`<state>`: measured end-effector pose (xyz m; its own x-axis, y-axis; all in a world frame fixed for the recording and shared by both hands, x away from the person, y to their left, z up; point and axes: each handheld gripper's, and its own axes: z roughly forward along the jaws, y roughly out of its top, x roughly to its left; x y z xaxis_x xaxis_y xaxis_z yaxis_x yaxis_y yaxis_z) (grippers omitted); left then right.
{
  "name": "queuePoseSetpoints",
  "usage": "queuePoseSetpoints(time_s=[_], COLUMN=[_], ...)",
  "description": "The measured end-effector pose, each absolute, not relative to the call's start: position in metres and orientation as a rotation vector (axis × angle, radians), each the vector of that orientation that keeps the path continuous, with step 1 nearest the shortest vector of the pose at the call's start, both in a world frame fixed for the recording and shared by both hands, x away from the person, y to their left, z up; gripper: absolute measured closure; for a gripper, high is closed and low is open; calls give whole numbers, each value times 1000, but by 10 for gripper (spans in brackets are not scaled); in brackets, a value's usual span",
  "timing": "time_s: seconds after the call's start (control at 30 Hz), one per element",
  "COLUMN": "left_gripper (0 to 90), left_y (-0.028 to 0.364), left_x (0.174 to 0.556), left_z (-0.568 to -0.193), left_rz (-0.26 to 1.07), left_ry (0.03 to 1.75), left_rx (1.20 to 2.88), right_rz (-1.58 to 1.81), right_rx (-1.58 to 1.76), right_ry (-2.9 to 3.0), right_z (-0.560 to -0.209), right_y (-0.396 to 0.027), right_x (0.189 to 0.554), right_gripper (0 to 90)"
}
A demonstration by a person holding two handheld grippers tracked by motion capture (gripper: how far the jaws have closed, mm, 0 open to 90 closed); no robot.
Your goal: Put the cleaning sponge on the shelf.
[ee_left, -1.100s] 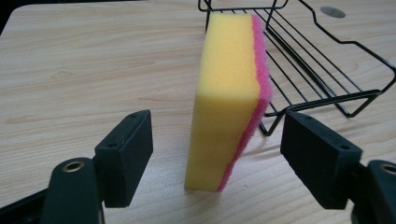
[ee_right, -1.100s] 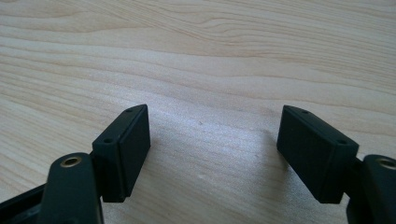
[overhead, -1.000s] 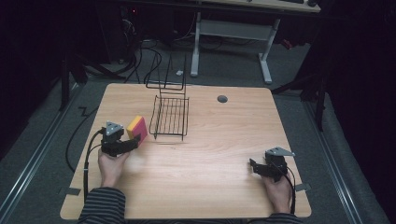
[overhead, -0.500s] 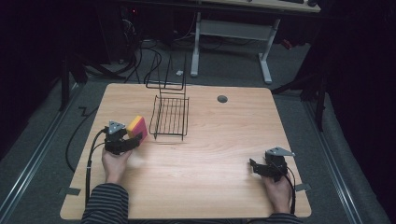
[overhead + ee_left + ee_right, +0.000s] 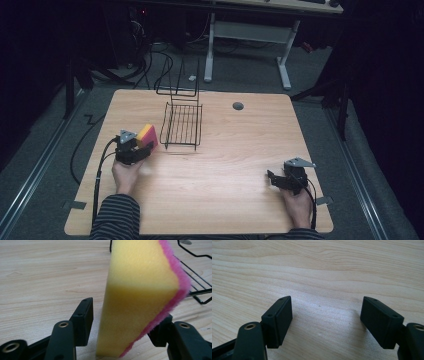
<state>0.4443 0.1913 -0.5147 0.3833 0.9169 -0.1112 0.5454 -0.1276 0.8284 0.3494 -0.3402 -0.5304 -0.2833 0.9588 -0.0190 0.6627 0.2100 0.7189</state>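
While the left tool (image 5: 142, 148) holds a sponge (image 5: 147, 135), a wire rack (image 5: 182, 125) stands just beside

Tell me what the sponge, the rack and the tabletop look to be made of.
Sponge: soft yellow foam, matte, with a fuzzy pink scrub layer along one face; its fibres fray at the edge.
Rack: thin black wire, probably coated metal, with a slight sheen in the left gripper view.
Tabletop: light wood or wood-look laminate; grain lines show, low gloss.

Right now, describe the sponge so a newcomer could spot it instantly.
Start at the black wire rack at the wooden table's far middle. Just left of it, between the left gripper's jaws, stands the sponge. It is the table's one bright item: yellow with a pink face.
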Motion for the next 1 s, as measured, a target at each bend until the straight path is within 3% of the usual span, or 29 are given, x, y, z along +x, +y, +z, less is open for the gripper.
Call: queuePoseSetpoints(time_s=[0.47, 1.0], left_gripper=[588, 610], left_y=[191, 191], left_x=[446, 435], left_z=[-519, -508], left_rz=[532, 574], left_ry=[1272, 1236], left_rx=[1818, 1845], right_rz=[841, 841], right_rx=[1500, 1501], right_ry=[2023, 2024], right_z=[-530, -530], right_y=[-340, -340], right_x=[349, 349], right_gripper=[259, 259])
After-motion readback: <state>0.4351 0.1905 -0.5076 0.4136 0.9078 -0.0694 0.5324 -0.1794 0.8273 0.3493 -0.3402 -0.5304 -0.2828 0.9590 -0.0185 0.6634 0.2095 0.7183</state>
